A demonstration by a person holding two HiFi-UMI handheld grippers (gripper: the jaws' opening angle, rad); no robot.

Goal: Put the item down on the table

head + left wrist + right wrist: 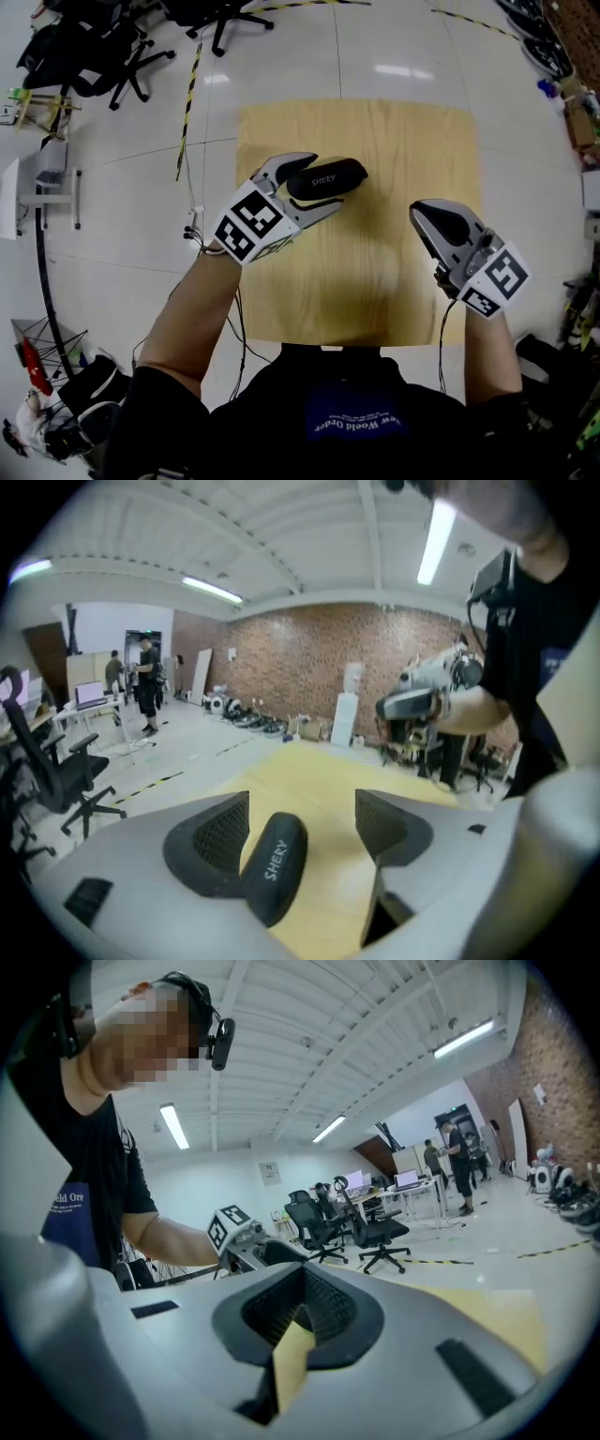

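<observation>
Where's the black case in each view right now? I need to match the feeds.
Head view: case upper centre, between the left gripper's jaws.
Left gripper view: lower centre, leaning on one jaw, jaws apart.
Right gripper view: probably the dark shape left of centre, beside the marker cube; not certain.
Shared landmark: the wooden table.

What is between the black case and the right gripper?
Only bare wooden table lies between the black case and the right gripper, as the head view shows.
</observation>
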